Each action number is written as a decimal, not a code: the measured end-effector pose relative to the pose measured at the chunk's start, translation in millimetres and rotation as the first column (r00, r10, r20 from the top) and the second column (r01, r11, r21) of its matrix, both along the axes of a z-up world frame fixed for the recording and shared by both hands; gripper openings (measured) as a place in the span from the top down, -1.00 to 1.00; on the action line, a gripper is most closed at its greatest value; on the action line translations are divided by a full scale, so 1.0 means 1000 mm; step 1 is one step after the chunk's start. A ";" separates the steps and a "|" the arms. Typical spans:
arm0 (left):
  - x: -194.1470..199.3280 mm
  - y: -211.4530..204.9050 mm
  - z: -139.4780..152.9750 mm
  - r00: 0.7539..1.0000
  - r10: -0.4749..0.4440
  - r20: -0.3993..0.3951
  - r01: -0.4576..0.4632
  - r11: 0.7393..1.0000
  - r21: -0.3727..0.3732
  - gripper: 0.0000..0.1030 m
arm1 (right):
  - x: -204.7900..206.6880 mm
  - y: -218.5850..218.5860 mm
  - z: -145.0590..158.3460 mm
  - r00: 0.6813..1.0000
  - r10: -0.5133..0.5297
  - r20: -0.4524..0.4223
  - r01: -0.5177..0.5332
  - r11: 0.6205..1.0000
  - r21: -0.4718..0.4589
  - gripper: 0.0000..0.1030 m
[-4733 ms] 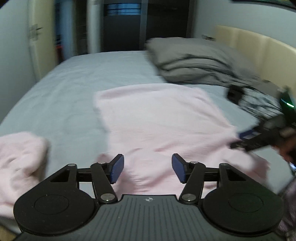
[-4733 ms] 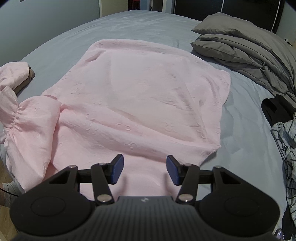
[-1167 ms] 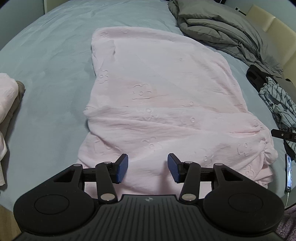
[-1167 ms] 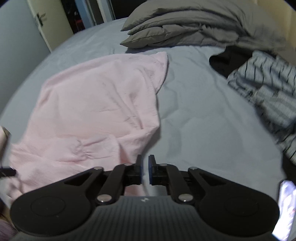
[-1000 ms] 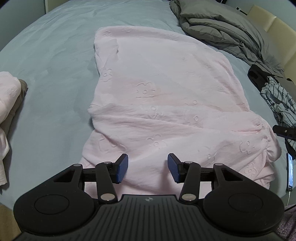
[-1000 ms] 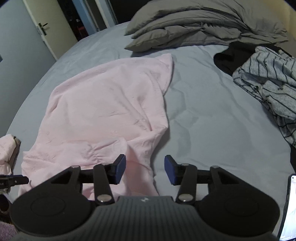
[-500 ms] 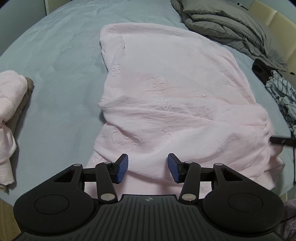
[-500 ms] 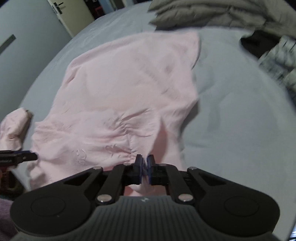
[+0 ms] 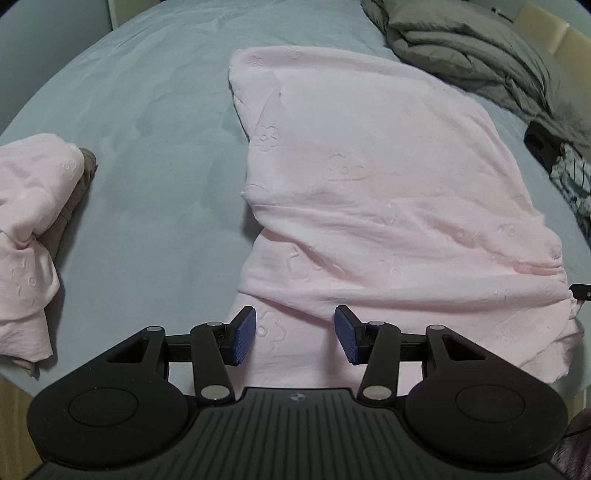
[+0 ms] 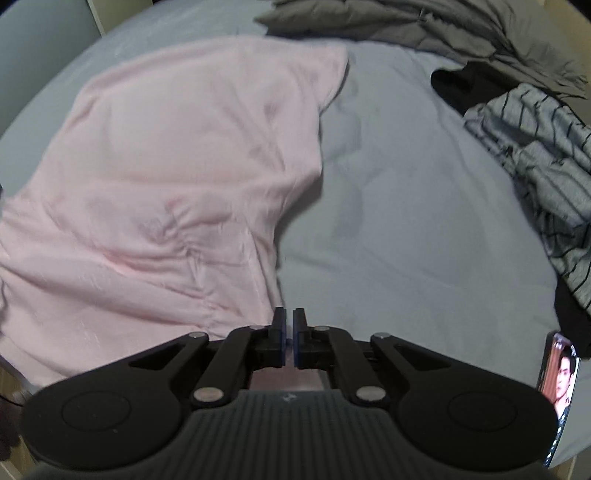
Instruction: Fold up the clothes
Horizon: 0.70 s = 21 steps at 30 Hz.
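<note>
A pale pink garment point(image 9: 369, 177) embossed with flowers lies spread on the grey-blue bed sheet point(image 9: 147, 129), creased across its near half. My left gripper point(image 9: 295, 336) hangs open just over the garment's near hem, with pink cloth showing between its blue pads and neither pad pressing. In the right wrist view the same garment point(image 10: 177, 166) fills the left side. My right gripper point(image 10: 289, 332) is shut at its near right corner, below the gathered sleeve, and pink cloth shows right under the jaws. The right gripper's tip point(image 9: 580, 291) meets the garment's right edge.
A second bunched pink garment point(image 9: 26, 221) lies at the bed's left edge. A folded grey duvet point(image 10: 443, 26) sits at the far side. Striped clothing point(image 10: 535, 155) over a black item point(image 10: 454, 85) lies on the right. A lit phone point(image 10: 559, 387) rests at the near right edge.
The right gripper's jaws went from open to shut, and it moved down and left onto the garment's near right corner. The left gripper stayed open over the hem.
</note>
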State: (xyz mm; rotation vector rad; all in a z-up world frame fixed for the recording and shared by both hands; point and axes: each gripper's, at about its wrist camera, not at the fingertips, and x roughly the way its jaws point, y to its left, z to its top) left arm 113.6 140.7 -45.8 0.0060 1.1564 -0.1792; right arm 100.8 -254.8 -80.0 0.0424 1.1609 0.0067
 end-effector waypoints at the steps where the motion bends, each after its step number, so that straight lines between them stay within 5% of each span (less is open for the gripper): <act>1: 0.000 0.000 -0.001 1.000 -0.001 -0.006 0.001 1.000 0.009 0.13 | 0.000 0.001 -0.002 1.000 0.006 -0.006 -0.006 1.000 -0.007 0.92; 12: 0.005 0.012 0.012 0.997 0.061 0.039 -0.059 0.996 -0.063 0.13 | 0.009 -0.014 -0.002 0.995 -0.101 0.023 0.101 0.994 -0.030 0.77; 14: 0.011 0.013 0.016 0.996 0.072 0.059 -0.067 0.994 -0.083 0.13 | 0.014 -0.013 0.002 0.993 -0.111 0.045 0.111 0.994 -0.019 0.34; 15: 0.015 0.014 0.018 0.995 0.078 0.063 -0.073 0.993 -0.089 0.13 | 0.017 -0.012 0.005 0.991 -0.116 0.063 0.117 0.993 -0.017 -0.08; 21: 0.053 0.018 0.032 0.993 0.101 0.060 -0.094 0.990 -0.108 0.12 | 0.044 -0.005 0.023 0.985 -0.111 0.130 0.110 0.994 0.019 -0.12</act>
